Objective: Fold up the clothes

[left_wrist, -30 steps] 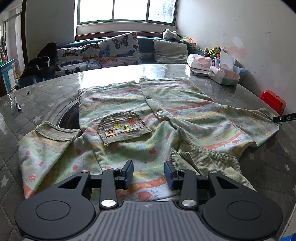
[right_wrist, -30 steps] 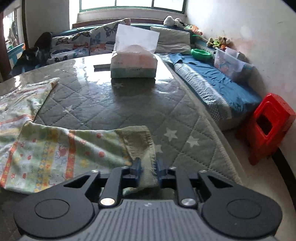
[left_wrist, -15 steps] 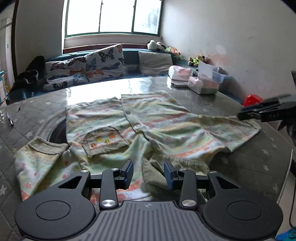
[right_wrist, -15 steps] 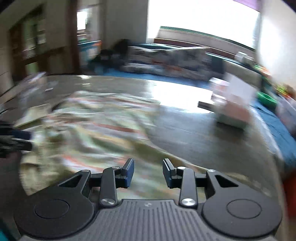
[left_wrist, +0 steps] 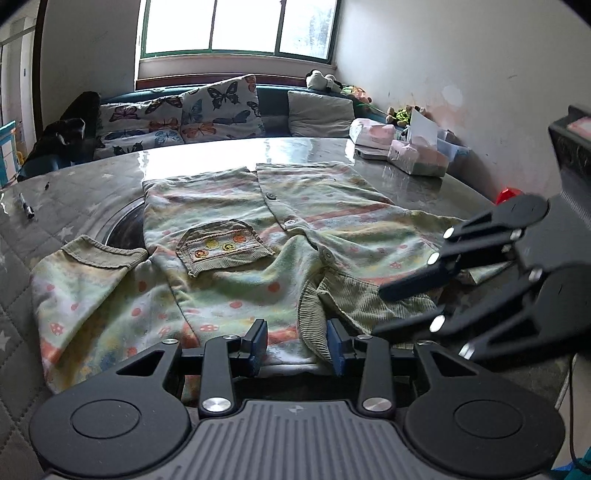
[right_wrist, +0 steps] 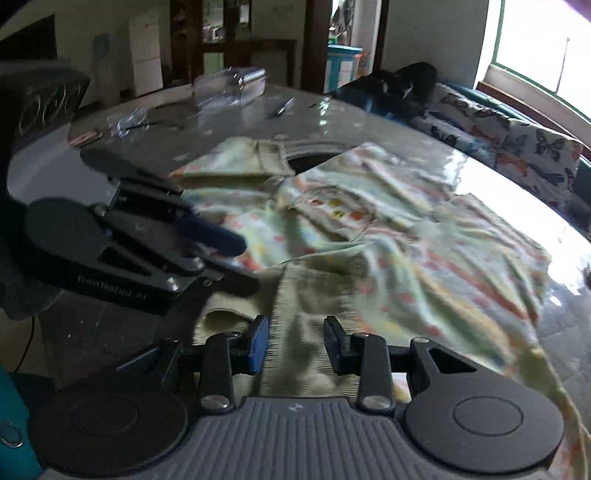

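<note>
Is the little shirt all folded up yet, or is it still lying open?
Mostly spread. The shirt lies flat on the table, pocket showing, one sleeve still out.

The shirt (left_wrist: 236, 258) is pale green with orange-pink stripes and red dots — its collar (left_wrist: 354, 299) and pocket (left_wrist: 221, 249) are olive corduroy. Beyond the shirt, white cushions (left_wrist: 207, 114) carry butterflies. The table (left_wrist: 74, 199) under it is grey, quilted, with white stars.

Butterfly cushions (left_wrist: 207, 110), tissue box (left_wrist: 419, 157), black marker (left_wrist: 26, 207), red stool (left_wrist: 508, 195), window (left_wrist: 236, 27)
</note>
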Available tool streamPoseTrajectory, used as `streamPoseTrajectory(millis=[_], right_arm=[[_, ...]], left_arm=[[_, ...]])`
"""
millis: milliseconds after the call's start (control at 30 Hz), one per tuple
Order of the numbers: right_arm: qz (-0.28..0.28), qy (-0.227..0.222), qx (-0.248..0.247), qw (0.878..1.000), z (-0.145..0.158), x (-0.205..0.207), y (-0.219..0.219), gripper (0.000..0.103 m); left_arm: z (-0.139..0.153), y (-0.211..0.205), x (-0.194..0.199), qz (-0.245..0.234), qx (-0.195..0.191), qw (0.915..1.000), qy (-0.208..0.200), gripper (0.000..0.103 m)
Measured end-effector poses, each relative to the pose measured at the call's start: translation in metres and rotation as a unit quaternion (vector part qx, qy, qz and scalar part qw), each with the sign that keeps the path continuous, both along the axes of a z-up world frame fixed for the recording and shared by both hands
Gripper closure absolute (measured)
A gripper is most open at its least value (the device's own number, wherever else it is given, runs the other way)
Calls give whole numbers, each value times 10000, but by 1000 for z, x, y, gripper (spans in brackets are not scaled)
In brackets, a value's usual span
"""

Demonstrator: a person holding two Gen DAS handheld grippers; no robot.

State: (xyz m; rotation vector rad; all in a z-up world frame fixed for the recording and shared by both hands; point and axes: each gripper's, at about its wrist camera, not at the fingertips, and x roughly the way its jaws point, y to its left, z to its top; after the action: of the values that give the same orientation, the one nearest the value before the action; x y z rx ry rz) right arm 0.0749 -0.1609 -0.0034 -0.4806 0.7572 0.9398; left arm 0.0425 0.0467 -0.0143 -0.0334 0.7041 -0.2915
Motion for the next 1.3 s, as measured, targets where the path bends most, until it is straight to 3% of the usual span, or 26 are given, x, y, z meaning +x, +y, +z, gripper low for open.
streamPoseTrajectory(millis=[333,600,967,1100,1300], right_arm=[[-134,-6,57,9999,-9,-3,0,71],[-414,20,132,9991,-8,5,-6,96],[-448,70,282,9986,-11,5,-7,94],[-562,142,504,9970,-2,7,-16,98],[-886,9,865,9923,26,10,-43,98]], left_arm=[[-3,1,-1,-2,-58,10000,16,63],[1,0,-3,-8,-22,10000,-30,64],[7,-2,-4,-56,9,9999,-110,64],[14,-3,-8,-104,15,9998,-188,64],[25,-24,-11,-681,71,9971,-343,65]])
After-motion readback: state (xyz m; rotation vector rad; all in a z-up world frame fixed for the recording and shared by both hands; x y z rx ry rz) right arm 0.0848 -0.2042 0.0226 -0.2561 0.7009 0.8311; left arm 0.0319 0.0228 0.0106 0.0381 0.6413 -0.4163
